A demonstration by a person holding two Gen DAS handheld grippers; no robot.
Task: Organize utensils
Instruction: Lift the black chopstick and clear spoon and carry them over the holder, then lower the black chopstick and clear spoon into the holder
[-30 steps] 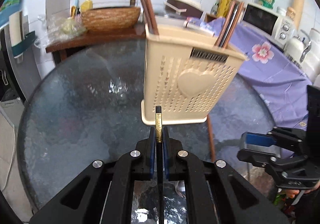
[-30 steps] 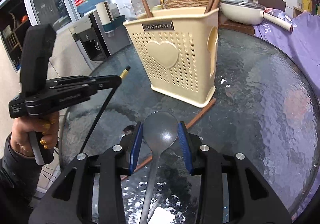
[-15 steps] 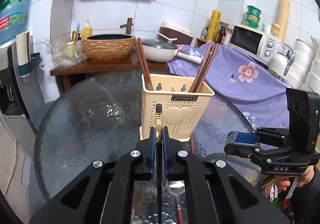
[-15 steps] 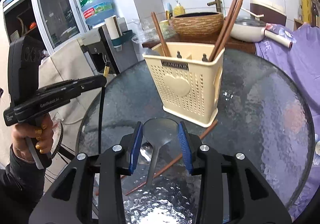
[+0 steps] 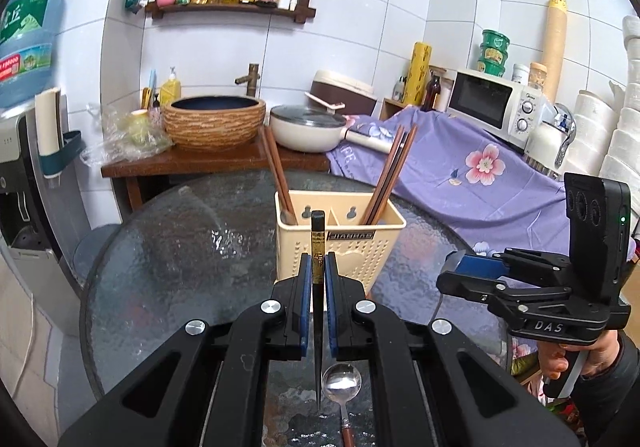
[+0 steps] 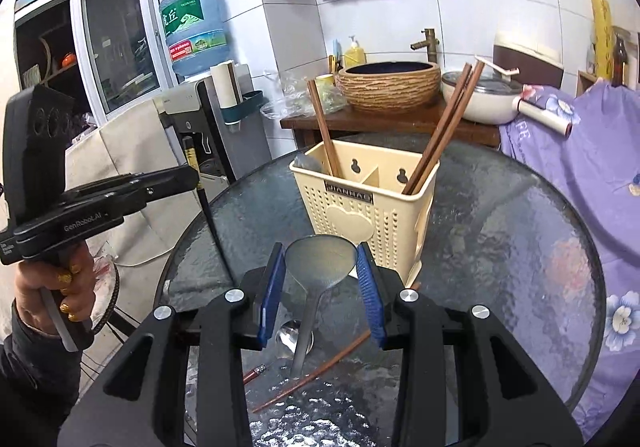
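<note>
My left gripper (image 5: 318,274) is shut on a black chopstick (image 5: 317,243) with a gold band, which stands almost upright, its tip hanging above the glass. My right gripper (image 6: 320,276) is shut on the bowl of a grey metal spoon (image 6: 320,262), whose handle hangs down. Both are held above the table in front of the beige perforated utensil holder (image 6: 360,207). Brown chopsticks (image 6: 440,127) lean in its right compartment, and one more (image 6: 322,123) leans in the left beside a grey utensil. A small spoon (image 5: 342,386) and a brown chopstick (image 6: 320,367) lie on the glass below.
The round glass table (image 6: 500,247) carries the holder. Behind it is a wooden stand with a woven basin (image 5: 216,123) and a white pan (image 5: 306,129). A purple flowered cloth (image 5: 460,175) and a microwave (image 5: 496,107) are to the right. A water dispenser (image 6: 192,31) stands to the left.
Both grippers have risen with their loads, so the holder now looks smaller and lower. The spoon and chopstick lying on the glass have come into view beneath them.
</note>
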